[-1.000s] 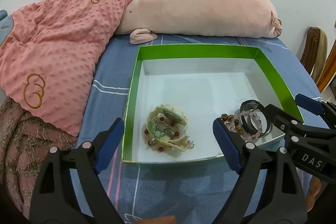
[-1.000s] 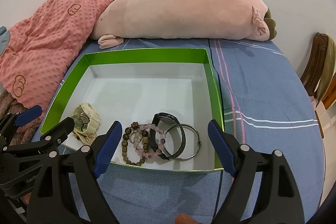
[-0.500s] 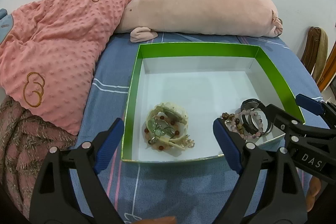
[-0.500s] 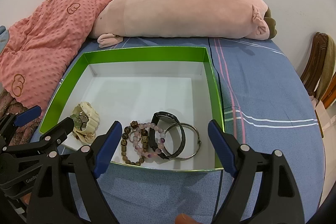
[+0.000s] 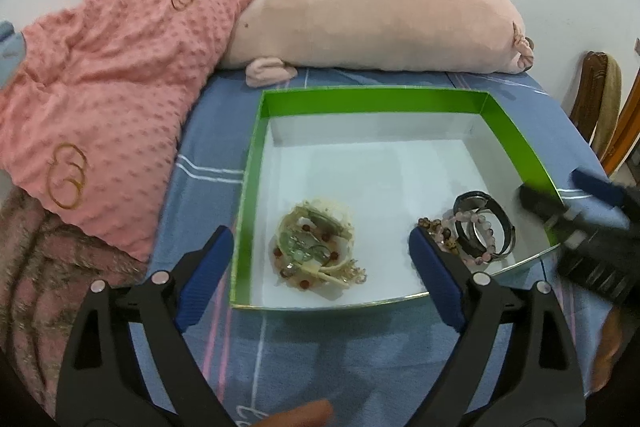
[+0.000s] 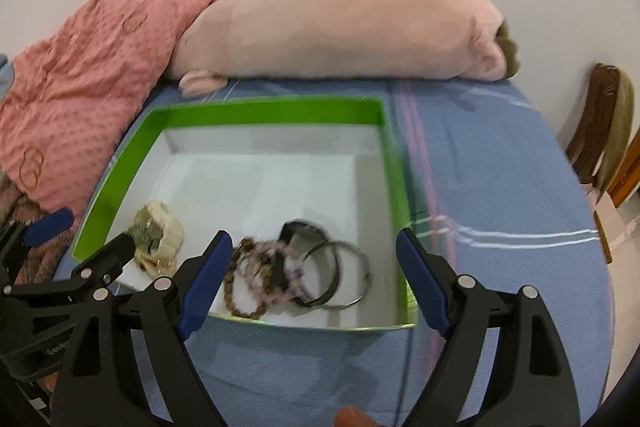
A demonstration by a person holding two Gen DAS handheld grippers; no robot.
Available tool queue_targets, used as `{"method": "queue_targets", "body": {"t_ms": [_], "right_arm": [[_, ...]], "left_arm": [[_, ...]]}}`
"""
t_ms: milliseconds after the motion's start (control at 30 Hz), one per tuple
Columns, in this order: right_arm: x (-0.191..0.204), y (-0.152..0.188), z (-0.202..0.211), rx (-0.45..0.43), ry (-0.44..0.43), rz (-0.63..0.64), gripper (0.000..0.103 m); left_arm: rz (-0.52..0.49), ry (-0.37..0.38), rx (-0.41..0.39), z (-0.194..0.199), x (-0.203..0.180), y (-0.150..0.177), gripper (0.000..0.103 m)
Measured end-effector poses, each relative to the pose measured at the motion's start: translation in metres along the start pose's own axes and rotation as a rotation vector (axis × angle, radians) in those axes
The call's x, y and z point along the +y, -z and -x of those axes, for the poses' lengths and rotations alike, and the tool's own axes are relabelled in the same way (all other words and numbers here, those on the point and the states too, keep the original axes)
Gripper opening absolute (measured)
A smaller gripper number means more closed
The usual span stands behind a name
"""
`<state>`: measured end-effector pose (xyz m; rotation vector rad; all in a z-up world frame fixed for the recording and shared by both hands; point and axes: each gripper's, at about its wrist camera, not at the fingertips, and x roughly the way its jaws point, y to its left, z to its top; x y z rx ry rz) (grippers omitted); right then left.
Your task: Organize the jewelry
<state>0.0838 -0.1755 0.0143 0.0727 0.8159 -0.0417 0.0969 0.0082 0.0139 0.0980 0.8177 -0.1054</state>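
A shallow square cardboard box with bright green walls and a white floor (image 5: 256, 163) lies on a blue striped bedsheet (image 6: 500, 187). All the jewelry sits along the box's near edge. Toward its left side lies a tangled heap of cream-coloured bracelets with small red beads and a greenish piece (image 5: 316, 247). Toward the right lies a second cluster: a brown wooden-bead bracelet (image 6: 240, 283), a pale pink bead bracelet (image 6: 272, 275), a black band (image 6: 316, 267) and a thin silver metal bangle (image 6: 356, 275), overlapping one another.

The left tongs (image 5: 322, 273) hang above the near rim with the cream heap framed in the gap between the blue pads (image 5: 204, 275); they stand wide apart, touching nothing. The right tongs (image 6: 314, 281) hang likewise over the bead-and-bangle cluster, spread wide with nothing gripped; their jaws have just been opening a little further, the cluster lying below the gap, not pressed.

Behind the box lie a long pale pink plush pillow (image 5: 380, 19) and a coral dotted blanket (image 5: 108, 75).
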Motion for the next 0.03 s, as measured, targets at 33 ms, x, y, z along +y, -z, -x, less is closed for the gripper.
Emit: {"method": "queue_targets", "body": {"t_ms": [33], "right_arm": [[-0.0082, -0.0026, 0.0094, -0.027, 0.005, -0.02, 0.1]], "left_arm": [[0.001, -0.009, -0.007, 0.0063, 0.0017, -0.0008, 0.091]]}}
